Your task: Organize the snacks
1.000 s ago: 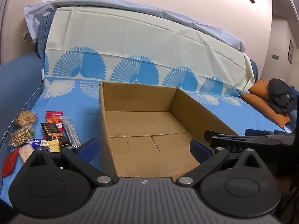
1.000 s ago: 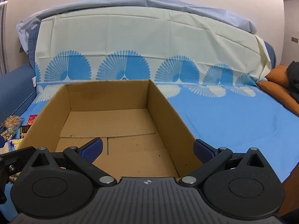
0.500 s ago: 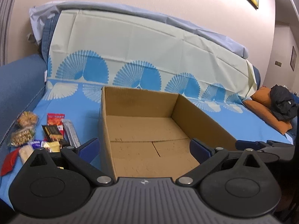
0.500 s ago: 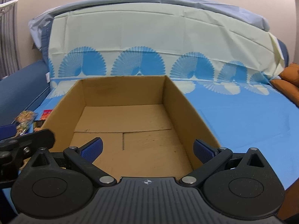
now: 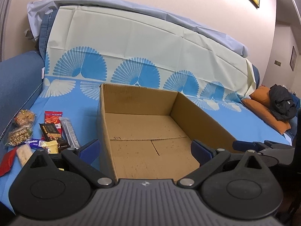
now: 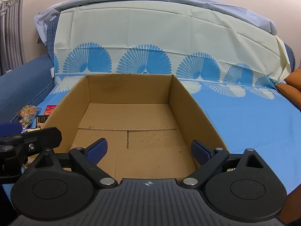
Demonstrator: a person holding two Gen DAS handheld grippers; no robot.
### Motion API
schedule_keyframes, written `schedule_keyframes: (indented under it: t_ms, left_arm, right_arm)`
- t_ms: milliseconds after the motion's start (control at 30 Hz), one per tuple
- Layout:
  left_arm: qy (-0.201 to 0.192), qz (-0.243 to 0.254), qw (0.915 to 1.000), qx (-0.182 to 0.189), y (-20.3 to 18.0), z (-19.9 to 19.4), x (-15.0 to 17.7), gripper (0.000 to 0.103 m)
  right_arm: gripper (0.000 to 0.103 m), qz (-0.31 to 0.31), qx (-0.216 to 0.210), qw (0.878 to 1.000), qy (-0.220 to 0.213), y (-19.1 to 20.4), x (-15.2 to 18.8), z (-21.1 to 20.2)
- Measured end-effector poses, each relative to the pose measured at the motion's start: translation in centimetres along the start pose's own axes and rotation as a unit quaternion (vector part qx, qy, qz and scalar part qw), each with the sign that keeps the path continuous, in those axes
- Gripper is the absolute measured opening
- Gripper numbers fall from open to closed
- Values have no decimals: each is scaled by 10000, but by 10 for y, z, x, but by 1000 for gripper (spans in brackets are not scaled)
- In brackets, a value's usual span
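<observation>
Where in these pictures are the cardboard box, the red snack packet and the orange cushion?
cardboard box (image 6: 129, 113): right wrist view, on its bare inner floor.
red snack packet (image 5: 53, 117): left wrist view, middle of the wrapper, left of the box.
orange cushion (image 5: 263, 101): left wrist view, on its top beside the dark clothing.

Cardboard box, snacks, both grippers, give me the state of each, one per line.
Cardboard box: open-topped, empty, upright on the blue cloth.
Snacks: lying in a loose group on the cloth left of the box, none inside it.
Left gripper: open, nothing between its fingers.
Right gripper: jaws closing a little, wide apart, nothing between them, over the box's near end.
</observation>
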State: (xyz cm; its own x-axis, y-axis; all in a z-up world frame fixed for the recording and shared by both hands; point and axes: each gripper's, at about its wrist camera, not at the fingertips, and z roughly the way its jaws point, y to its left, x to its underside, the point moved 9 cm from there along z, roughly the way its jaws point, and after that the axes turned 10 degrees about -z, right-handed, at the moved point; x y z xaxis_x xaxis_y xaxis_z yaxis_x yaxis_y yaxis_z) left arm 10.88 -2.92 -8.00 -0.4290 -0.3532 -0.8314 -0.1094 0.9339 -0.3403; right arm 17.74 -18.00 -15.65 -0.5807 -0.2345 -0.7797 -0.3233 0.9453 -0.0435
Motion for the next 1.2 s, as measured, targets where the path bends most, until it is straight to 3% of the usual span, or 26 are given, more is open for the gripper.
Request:
schedule_keyframes:
  t_ms: [300,400,633,767,1000,1100,1200]
  left_arm:
    - [-21,59,9999,124,-3,-2,1,102]
    - [-50,101,9998,173,-5,-3,1,94]
    - [-55,103,9995,294,-5,-6,1,55]
    - [-35,150,9989,439,-6,-13,-2,34]
    - [-57,2,9990,446,16,-33,-23,30]
    - [-67,-145,9995,259,42,-40,-41,30]
    - [-142,27,9999,-49,72,-44,-55,30]
  right_arm:
    - [82,-74,46,10000,-26,5,1,2]
    - [76,-59,30,10000,-34,6,2,1]
    - [61,-50,-24,10000,-74,7,3,-1]
    - [60,-32,-56,9999,-115,9,1,-2]
    - [52,-46,-267,9991,-321,31,-16,-6]
    - [49,-47,-479,9979,-433,49,-25,-9]
    - [48,-48,-757,9957,-530,71,-35,-12]
